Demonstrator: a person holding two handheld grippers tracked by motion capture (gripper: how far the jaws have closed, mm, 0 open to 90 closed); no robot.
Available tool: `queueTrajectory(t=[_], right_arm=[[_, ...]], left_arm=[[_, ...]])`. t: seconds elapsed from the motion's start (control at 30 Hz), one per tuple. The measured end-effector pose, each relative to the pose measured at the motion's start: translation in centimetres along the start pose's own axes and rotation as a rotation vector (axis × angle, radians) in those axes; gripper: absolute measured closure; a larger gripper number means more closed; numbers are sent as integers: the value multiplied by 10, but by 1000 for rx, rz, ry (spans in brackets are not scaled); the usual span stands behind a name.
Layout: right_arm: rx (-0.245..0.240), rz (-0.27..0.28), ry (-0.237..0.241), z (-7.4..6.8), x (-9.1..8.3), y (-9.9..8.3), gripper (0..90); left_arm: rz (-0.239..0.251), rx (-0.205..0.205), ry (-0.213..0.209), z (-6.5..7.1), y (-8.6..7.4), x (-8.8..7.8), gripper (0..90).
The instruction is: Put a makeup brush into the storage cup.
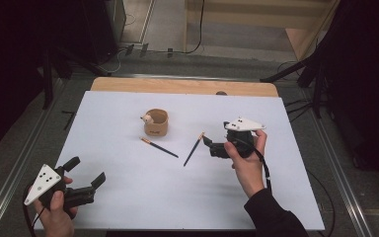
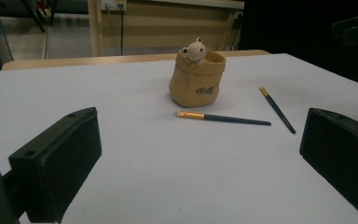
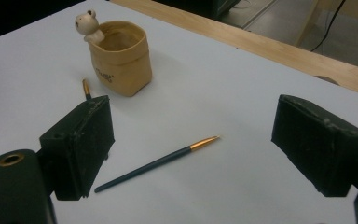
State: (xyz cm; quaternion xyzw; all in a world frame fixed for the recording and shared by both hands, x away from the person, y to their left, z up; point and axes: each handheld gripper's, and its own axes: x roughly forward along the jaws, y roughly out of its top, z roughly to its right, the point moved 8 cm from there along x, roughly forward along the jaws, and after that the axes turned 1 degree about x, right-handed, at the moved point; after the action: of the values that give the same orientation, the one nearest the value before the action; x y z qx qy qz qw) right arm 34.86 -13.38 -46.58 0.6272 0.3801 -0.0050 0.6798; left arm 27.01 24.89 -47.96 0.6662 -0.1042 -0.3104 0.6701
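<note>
On the bench (image 1: 128, 197) a pot (image 1: 156, 122) stands near the middle, toward the far edge. Two brushes lie just in front of it: the left brush (image 1: 159, 147) close below the pot, the right brush (image 1: 194, 148) off to its right, apart from both. The right tool (image 1: 211, 146) sits just right of that brush; the left tool (image 1: 86, 175) is well apart at the near left corner.

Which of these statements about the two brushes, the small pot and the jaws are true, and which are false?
1. Both brushes lie on the white table. True: the left brush and the right brush lie flat.
2. The right gripper holds a brush. False: its jaws stand open, with the right brush on the table before them.
3. The tan pot has a small bear figure at its rim. True.
4. A brush stands inside the pot. False: none is inside.
5. The left gripper is open and holds nothing. True.
</note>
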Motion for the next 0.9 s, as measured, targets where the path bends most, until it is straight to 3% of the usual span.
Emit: queueTrajectory(t=[0.43,0.9], right_arm=[[-9,-61,9,-5,20,8,138],[14,-182,9,-4,47,-3,138]], left_arm=[[0,-3,-1,0,0,0,0],[-1,-3,-2,0,0,0,0]])
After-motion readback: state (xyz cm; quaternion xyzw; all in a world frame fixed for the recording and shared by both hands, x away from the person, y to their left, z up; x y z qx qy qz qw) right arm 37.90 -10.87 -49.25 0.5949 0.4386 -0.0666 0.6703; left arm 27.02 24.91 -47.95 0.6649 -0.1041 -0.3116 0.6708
